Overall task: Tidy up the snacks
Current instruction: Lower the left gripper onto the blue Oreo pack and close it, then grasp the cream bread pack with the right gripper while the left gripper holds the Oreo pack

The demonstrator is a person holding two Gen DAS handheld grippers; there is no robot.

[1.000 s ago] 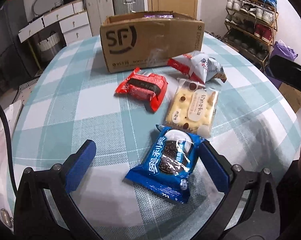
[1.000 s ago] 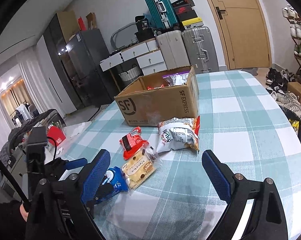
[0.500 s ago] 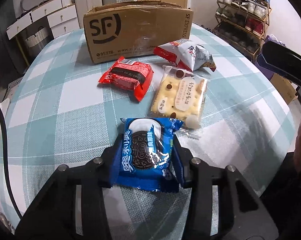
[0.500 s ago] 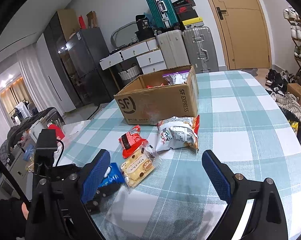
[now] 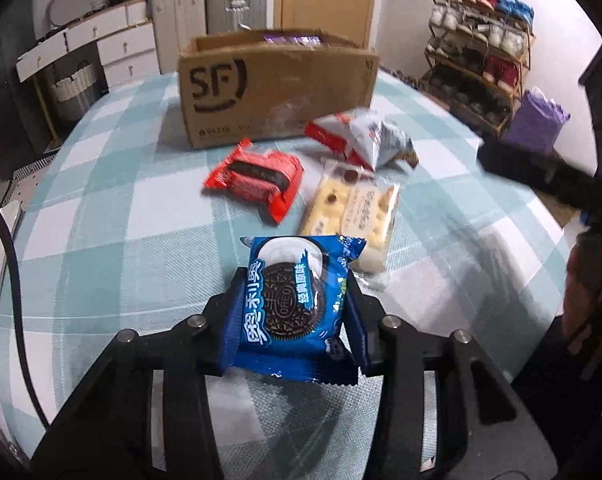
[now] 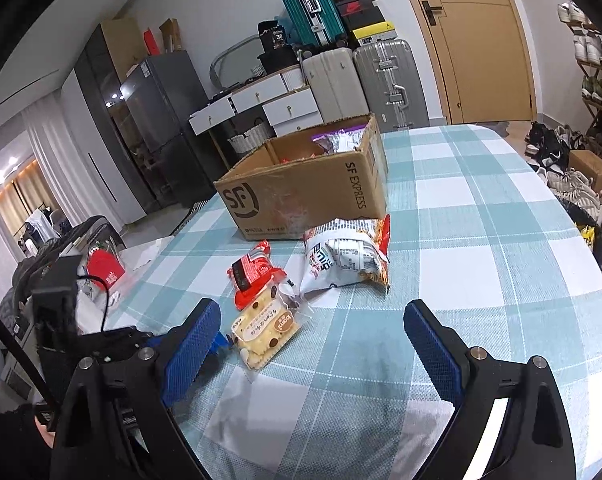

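My left gripper (image 5: 293,320) is shut on a blue Oreo packet (image 5: 295,304) and holds it just above the checked tablecloth. Beyond it lie a red snack packet (image 5: 257,178), a pale cracker packet (image 5: 351,216) and a white-and-red chip bag (image 5: 365,140), in front of the open SF cardboard box (image 5: 277,92). My right gripper (image 6: 313,340) is open and empty, above the table's near side; ahead of it lie the cracker packet (image 6: 265,328), red packet (image 6: 251,270), chip bag (image 6: 345,258) and box (image 6: 301,196), which holds some snacks.
The round table (image 6: 481,240) has a teal checked cloth. The left gripper's body (image 6: 73,320) shows at the left of the right wrist view. A shoe rack (image 5: 485,52), suitcases (image 6: 381,76) and drawers stand around the room.
My left gripper closed on the Oreo packet and has lifted it slightly off the cloth. The right gripper has stayed open and nearly still.
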